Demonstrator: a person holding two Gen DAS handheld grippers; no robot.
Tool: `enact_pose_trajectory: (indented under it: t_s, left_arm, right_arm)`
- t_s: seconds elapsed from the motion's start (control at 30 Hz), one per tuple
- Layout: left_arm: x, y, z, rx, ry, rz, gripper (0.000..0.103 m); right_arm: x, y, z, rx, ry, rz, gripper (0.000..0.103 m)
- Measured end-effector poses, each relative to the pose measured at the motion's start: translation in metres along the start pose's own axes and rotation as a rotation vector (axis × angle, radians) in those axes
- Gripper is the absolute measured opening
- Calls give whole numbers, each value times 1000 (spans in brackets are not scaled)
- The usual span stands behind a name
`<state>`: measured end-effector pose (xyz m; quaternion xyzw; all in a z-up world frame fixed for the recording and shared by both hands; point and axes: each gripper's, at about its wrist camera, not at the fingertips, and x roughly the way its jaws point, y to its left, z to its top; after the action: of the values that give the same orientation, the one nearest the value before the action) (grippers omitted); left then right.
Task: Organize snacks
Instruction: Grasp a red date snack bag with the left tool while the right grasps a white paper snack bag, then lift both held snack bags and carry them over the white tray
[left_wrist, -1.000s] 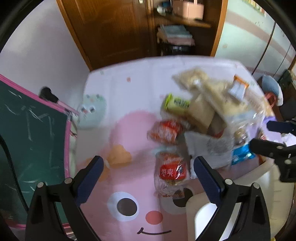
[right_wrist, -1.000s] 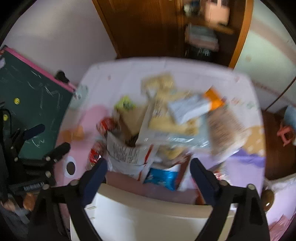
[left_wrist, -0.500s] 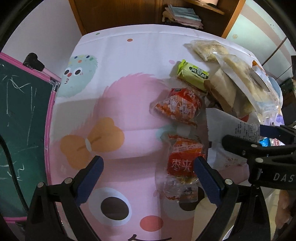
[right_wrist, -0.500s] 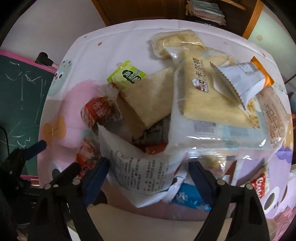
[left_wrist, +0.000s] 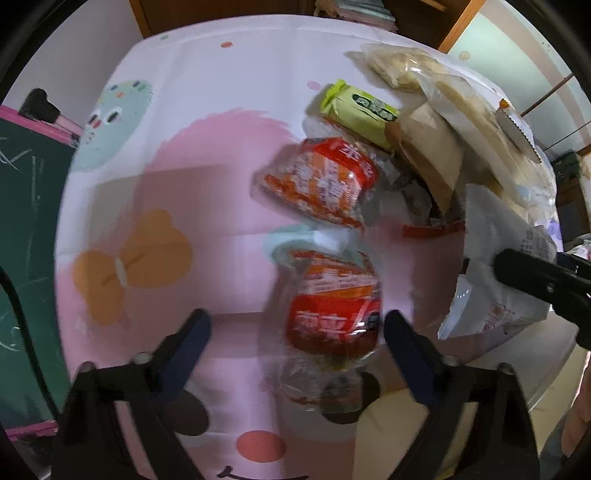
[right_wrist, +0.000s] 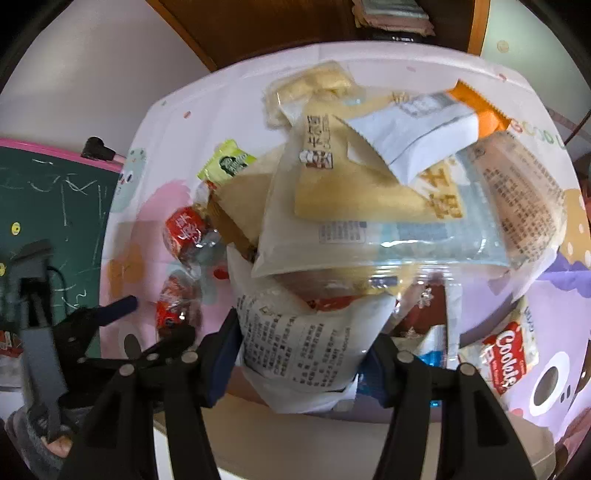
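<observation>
Snacks lie in a heap on the counter (left_wrist: 221, 74); we have sorted none yet. Near us, our right tongs (right_wrist: 306, 354) have been closing and now squeeze a crinkly white bag (right_wrist: 306, 339). Our left tongs (left_wrist: 295, 332), also closing, stand around a shiny red pack (left_wrist: 332, 314), not pinching yet. Farther off sits a green pack (left_wrist: 358, 110).

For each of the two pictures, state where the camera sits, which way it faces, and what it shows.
Left wrist: on the left tool, facing down at a red snack packet between its fingers.
Right wrist: on the right tool, facing steeply down; its fingers flank a white printed packet.
Shared: that white packet, the green packet, each other's tool.
</observation>
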<state>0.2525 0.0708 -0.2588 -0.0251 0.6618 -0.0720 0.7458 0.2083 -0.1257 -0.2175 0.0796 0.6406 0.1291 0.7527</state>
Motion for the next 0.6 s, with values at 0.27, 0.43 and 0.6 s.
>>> enact_pose_trajectory:
  t_s: [0.27, 0.43, 0.6]
  left_arm:
    - [-18, -10, 7, 3, -91, 120, 47]
    - [-81, -17, 5, -19, -288, 164, 47]
    - [-164, -42, -26, 16, -486, 181, 48]
  right_arm:
    - [-28, 12, -3, -56, -71, 49, 59]
    - [-63, 17, -9, -106, -165, 50, 59]
    - [-117, 20, -20, -131, -309, 71, 59]
